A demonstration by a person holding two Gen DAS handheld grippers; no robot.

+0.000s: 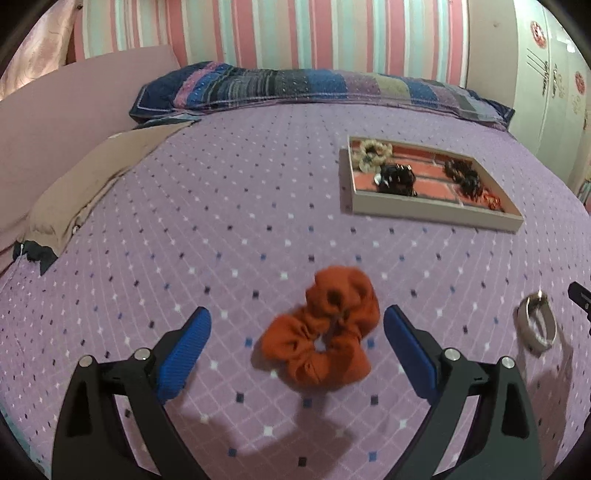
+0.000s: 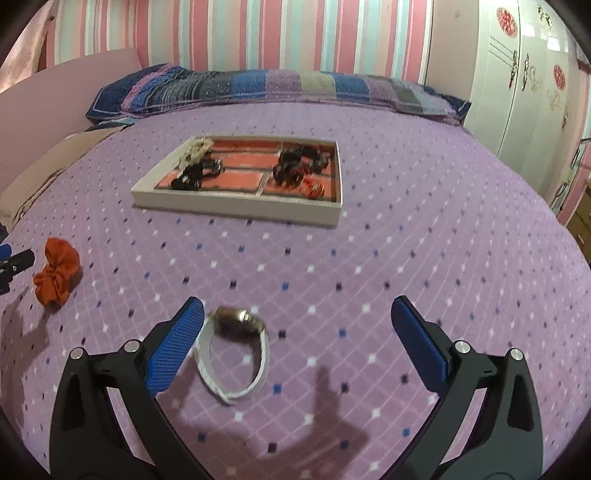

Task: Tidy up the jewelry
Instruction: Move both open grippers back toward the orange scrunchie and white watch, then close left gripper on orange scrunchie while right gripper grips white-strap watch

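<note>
Left gripper spread wide, rust-orange fabric scrunchie between its fingers, ungrasped. Right gripper released; white-banded wristwatch just beside its left finger. Shallow white compartment tray well ahead on purple bedspread.

A purple bedspread with a grid of small white, blue and dark diamonds covers the bed across both views. At its far edge lies a long patchwork pillow in blue, purple and grey blocks. A tan cloth rests on the left side of the spread, beside a plain pink panel. Behind the pillow the wall carries vertical pink, white and pale green stripes. At far right stands a white wardrobe with red round motifs on its doors.
</note>
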